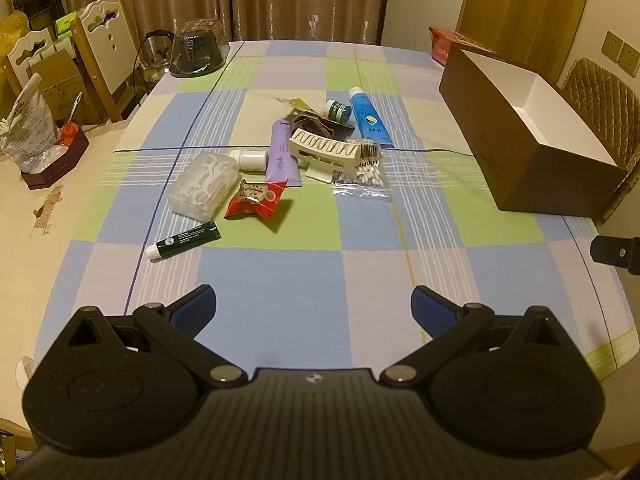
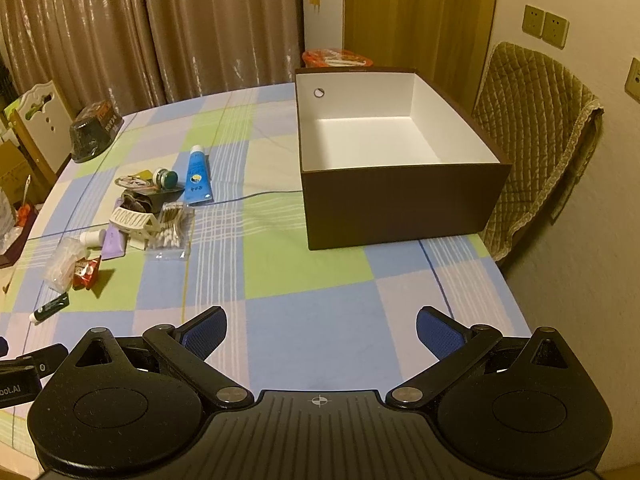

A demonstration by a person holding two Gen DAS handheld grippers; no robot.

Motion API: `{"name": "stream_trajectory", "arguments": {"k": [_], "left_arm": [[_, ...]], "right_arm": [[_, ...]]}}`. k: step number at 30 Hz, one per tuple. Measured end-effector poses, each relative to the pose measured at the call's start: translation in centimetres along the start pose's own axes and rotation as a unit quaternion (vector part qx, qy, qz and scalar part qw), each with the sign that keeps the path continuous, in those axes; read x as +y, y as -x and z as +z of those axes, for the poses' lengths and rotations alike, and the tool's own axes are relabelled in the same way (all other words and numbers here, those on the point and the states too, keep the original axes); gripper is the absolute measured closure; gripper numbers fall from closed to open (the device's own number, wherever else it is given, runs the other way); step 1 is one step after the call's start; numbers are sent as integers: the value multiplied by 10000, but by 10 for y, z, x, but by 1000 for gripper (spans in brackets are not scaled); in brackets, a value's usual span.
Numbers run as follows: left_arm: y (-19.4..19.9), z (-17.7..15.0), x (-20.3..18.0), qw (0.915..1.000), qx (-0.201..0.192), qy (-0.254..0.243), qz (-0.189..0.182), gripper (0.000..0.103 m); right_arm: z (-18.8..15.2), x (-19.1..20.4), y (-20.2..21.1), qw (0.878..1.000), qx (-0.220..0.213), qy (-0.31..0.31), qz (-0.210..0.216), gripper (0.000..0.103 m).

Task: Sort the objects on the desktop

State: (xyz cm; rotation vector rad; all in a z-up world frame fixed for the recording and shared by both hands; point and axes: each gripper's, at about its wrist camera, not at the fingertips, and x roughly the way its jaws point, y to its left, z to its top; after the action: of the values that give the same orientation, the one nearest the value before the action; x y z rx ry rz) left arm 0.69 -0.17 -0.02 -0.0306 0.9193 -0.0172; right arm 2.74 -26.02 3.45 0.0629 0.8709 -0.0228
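A cluster of small items lies mid-table: a blue tube [image 1: 370,117] [image 2: 197,176], a purple tube [image 1: 281,153], a cream clip-like holder [image 1: 332,151], a bag of cotton swabs [image 1: 363,174] [image 2: 170,232], a clear box of floss picks [image 1: 202,184], a red snack packet [image 1: 258,202], a dark green tube [image 1: 184,240] [image 2: 51,307], two small bottles [image 1: 249,159] [image 1: 338,110]. An open brown box [image 2: 400,204] [image 1: 532,160] with a white inside stands at the right. My left gripper [image 1: 314,306] and right gripper [image 2: 322,330] hover open over the near cloth, with nothing between their fingers.
A checked tablecloth [image 1: 280,276] covers the table. A dark domed container [image 1: 196,54] [image 2: 94,130] stands at the far left. A small maroon tray [image 1: 56,160] with a bag sits on the left edge. Chairs [image 2: 532,136] [image 1: 104,48] flank the table; curtains hang behind.
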Motion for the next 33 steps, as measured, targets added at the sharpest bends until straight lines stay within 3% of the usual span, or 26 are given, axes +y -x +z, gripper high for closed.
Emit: {"name": "stream_trajectory", "arguments": {"k": [33], "left_arm": [[-5,2,2,9999,110,38,-38,1]], "right_arm": [[1,0,-6,9999,91,60,-66,0]]}}
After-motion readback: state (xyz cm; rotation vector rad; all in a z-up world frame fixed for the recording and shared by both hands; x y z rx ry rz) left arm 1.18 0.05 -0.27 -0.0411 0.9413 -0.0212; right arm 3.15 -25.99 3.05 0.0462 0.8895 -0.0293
